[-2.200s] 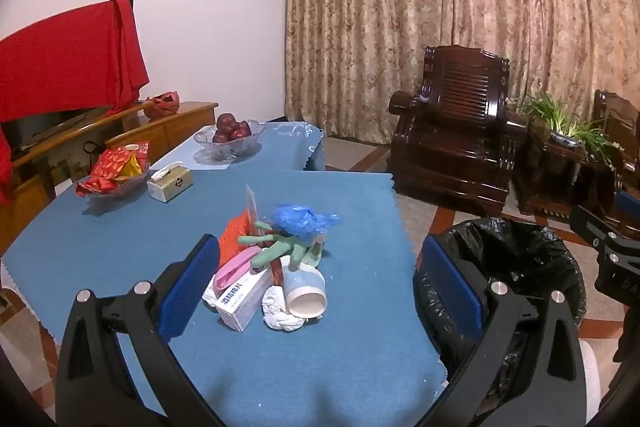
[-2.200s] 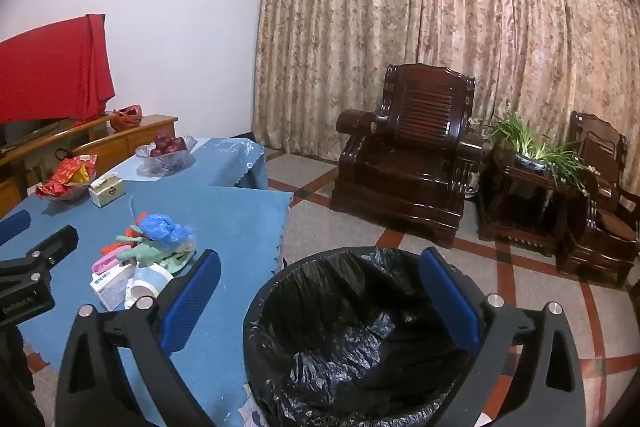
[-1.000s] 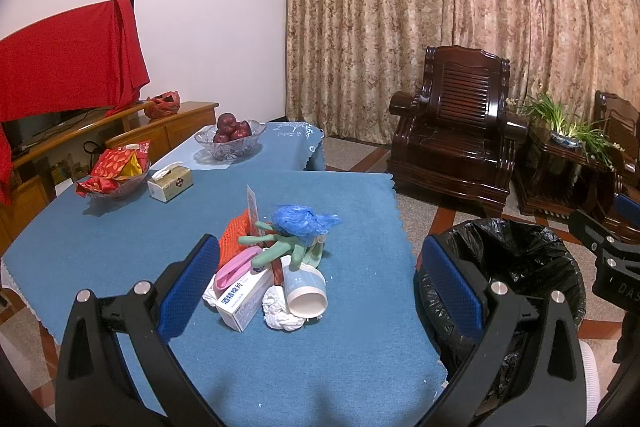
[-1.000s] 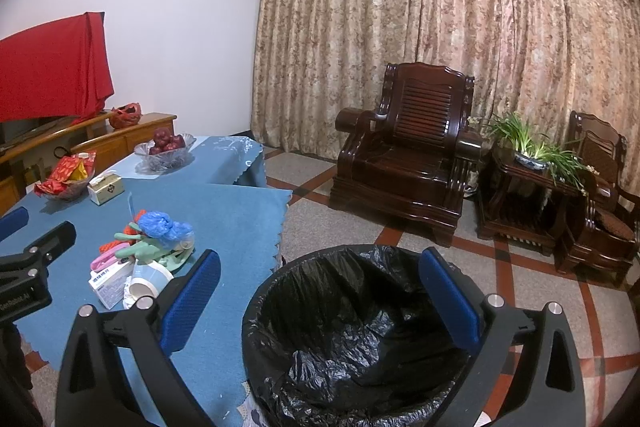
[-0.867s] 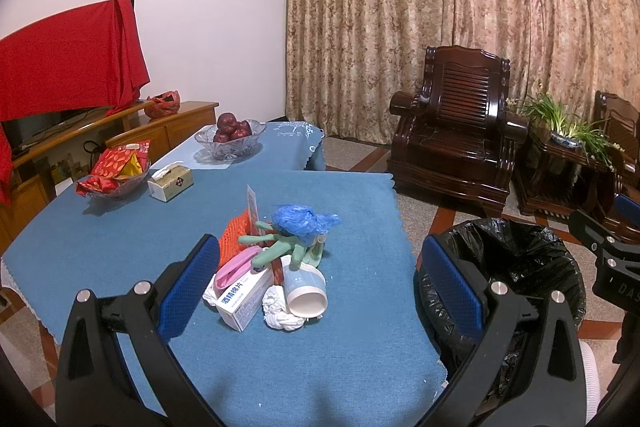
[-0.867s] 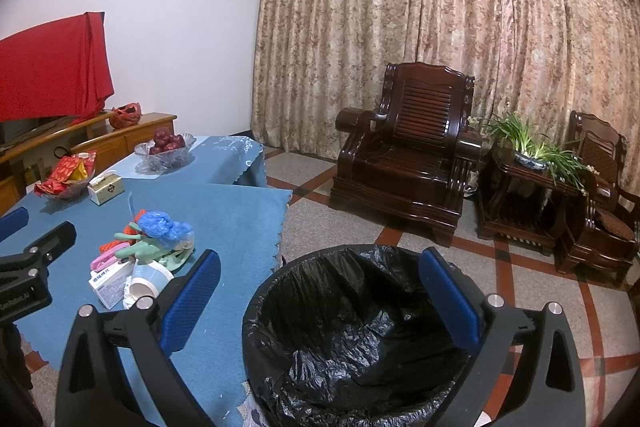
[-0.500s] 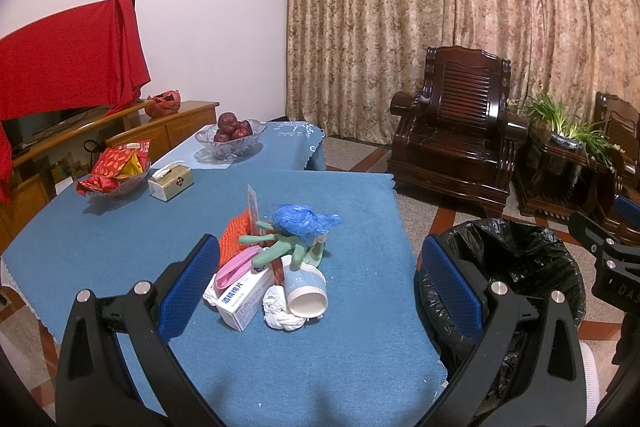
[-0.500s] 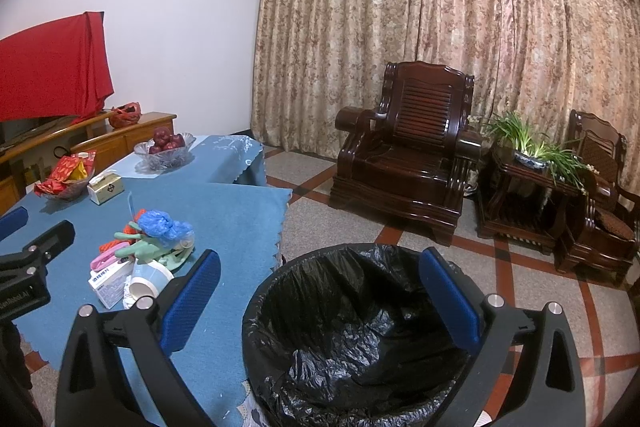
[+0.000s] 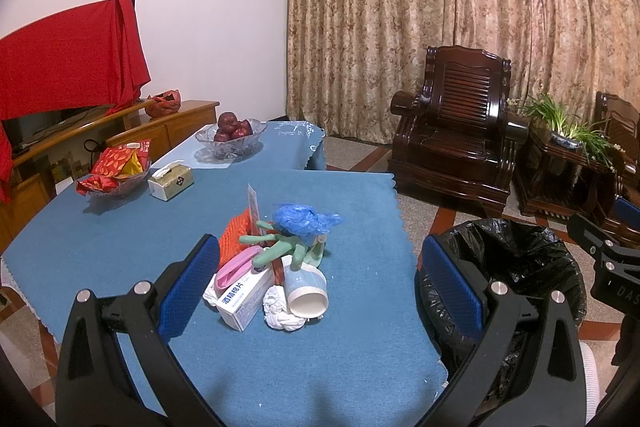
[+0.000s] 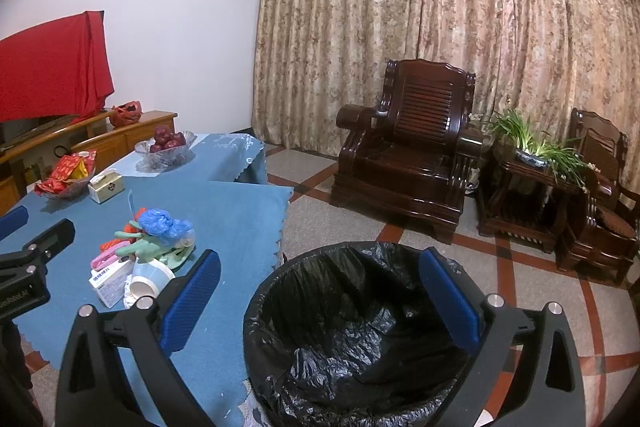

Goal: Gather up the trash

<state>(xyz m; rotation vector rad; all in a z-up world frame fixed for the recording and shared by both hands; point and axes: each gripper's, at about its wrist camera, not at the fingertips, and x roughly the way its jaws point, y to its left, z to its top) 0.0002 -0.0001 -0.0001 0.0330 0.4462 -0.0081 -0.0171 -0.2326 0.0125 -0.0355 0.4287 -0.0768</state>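
Both grippers' jaws gape wide, empty: left gripper frames the trash pile; right gripper frames the bin.

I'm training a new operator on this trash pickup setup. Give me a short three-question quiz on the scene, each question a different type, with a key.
1. True or false: the left gripper is shut on the paper cup.
2. Multiple choice: the bin lined with a black bag stands A) on the table, B) on the floor beside the table, C) on the armchair.
3. Fill in: the blue plastic bag lies on top of the trash ____.

Key
1. False: both the left gripper and the right gripper are open and hold nothing.
2. B.
3. pile, in the middle of the table.
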